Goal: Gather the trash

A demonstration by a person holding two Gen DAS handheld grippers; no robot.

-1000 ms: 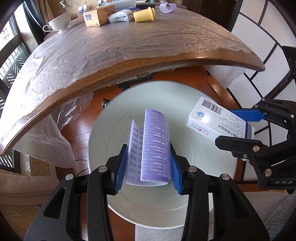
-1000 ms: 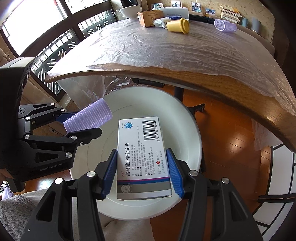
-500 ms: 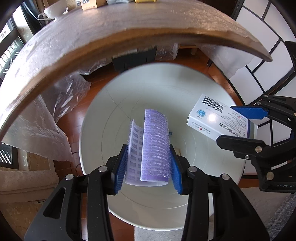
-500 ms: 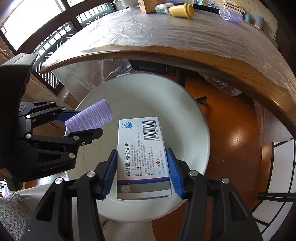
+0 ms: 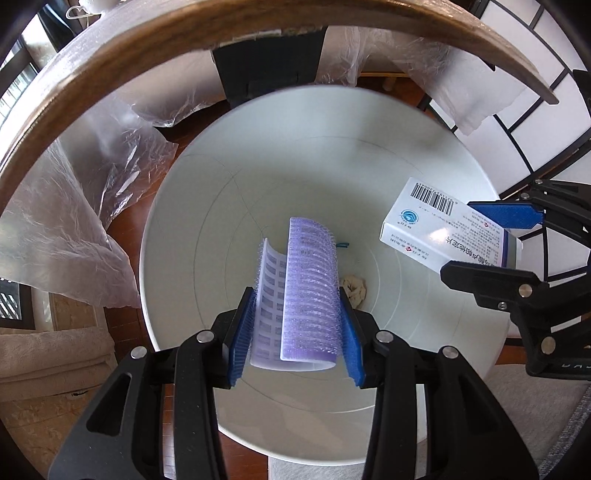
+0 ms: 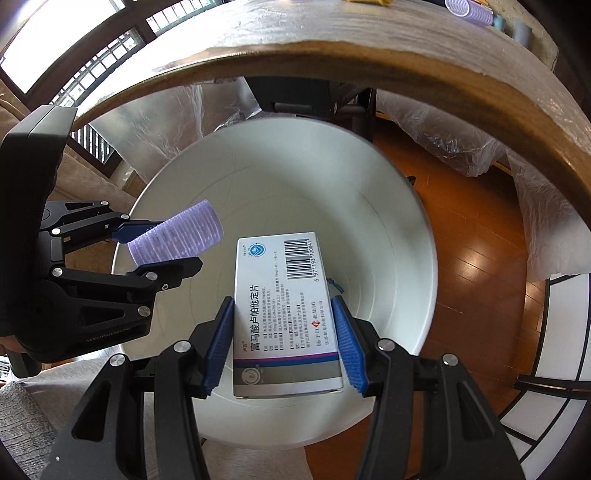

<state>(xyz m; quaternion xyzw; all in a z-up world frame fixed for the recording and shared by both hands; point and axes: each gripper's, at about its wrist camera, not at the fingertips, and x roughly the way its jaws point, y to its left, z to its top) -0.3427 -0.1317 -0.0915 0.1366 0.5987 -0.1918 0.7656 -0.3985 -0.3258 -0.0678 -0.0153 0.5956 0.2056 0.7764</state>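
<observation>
Bin: white round bin (image 5: 424, 177) stands on the wood floor just under the counter (image 6: 369, 62) edge, mouth up; both tools hang over its opening, apparently so a drop lands inside.
Left gripper (image 5: 295, 314): fingers clamped on a purple hair roller (image 5: 310, 291), pressing it from both sides; it points steeply down over the middle of the bin.
Roller condition: one side is split and a pale perforated inner sheet peels away at the left; likely why it counts as trash.
Right gripper (image 6: 282, 332): fingers closed against the long sides of a white medicine box (image 6: 284, 314), barcode end forward, held over the bin's right portion as the left view shows it.
Bin contents: a crumpled beige scrap (image 5: 354, 291) and a small blue-green bit on the bottom.
Step, judged: both items ready for release; neither yet let go.
Remaining: another purple roller (image 6: 469, 11) sits on the counter's far edge.
Risk, judged: bristles may cling to the finger pads on release.
</observation>
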